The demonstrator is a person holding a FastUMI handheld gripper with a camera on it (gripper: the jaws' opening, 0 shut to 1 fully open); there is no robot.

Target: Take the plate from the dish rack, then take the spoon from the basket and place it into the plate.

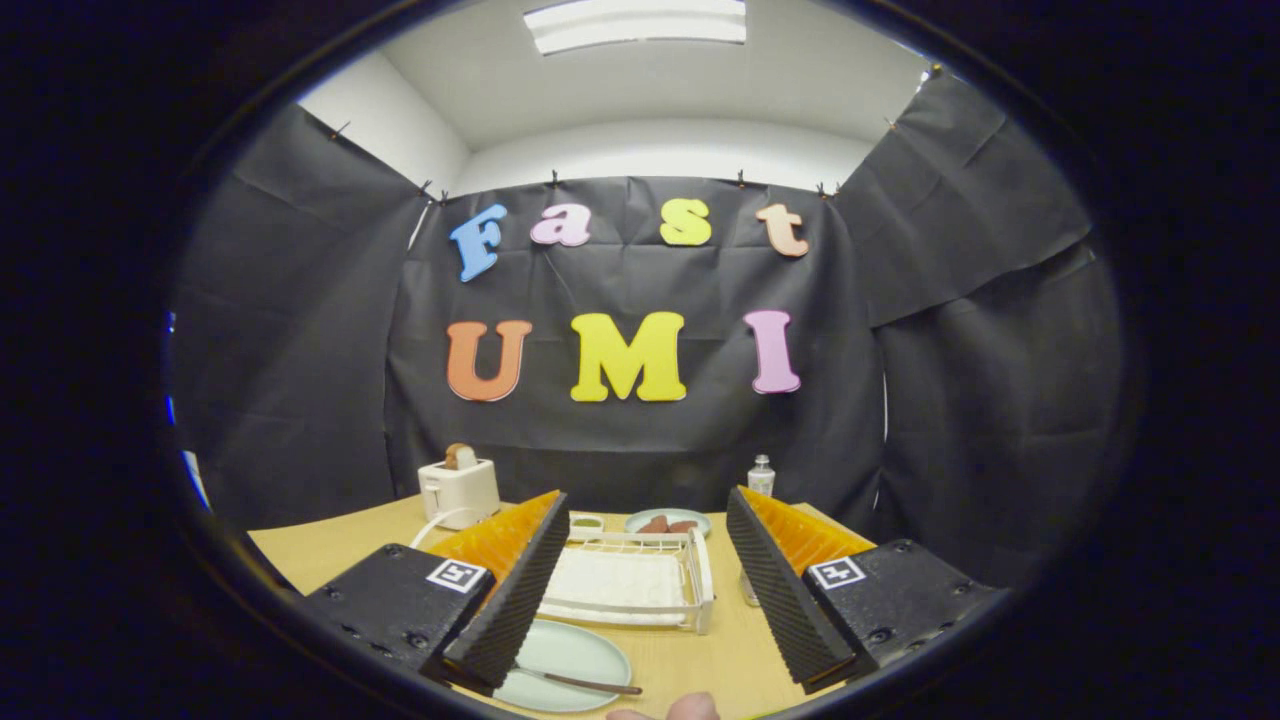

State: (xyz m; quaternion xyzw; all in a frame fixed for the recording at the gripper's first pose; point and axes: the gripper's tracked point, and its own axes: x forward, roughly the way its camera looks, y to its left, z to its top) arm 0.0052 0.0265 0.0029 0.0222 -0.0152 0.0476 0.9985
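Standing wide apart, fingers (520, 600) leaving open table (700, 655) between. Blocking the way ahead: dish rack (640, 585), toaster (459, 490) and bottle (761, 476) beyond.

- The gripper (648, 585) hung with its fingers spread apart, over the table (330, 550).
- The dish rack (630, 585) lay between the fingers, at 12 o'clock.
- The plate (570, 655), spoon (585, 683) on it, lay nearer, at 11 o'clock.
- The toaster (459, 490) stood behind at 10 o'clock, a second plate (667, 522) behind the rack, a bottle (761, 476) at 1 o'clock.
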